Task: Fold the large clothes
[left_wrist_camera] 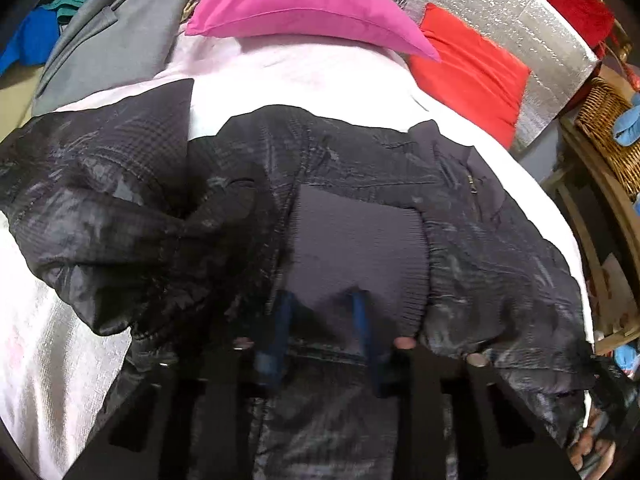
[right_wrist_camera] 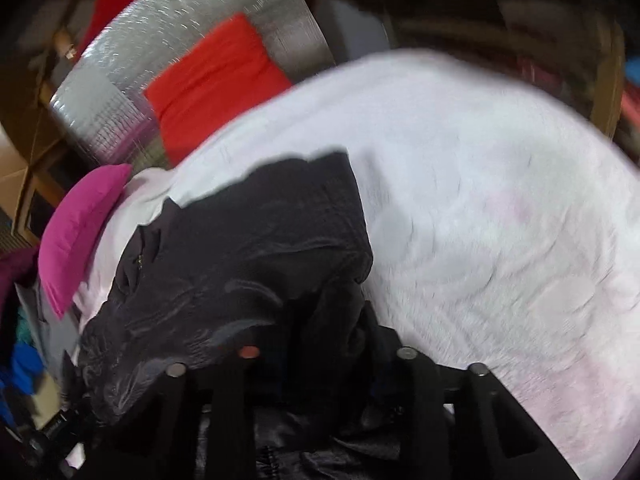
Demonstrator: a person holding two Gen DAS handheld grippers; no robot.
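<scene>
My left tongs (left_wrist_camera: 324, 308) stand slightly parted over the jacket (left_wrist_camera: 360, 200) hem, gripping nothing; right tongs (right_wrist_camera: 328, 344) seem clamped on its fabric, to fold it on the bed (right_wrist_camera: 480, 200).

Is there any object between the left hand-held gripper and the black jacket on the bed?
Nothing visible stands in the way. The left hand-held gripper is already at the black jacket, its fingers beside the ribbed hem. The pink pillow and red cushion lie further back on the white sheet.
</scene>
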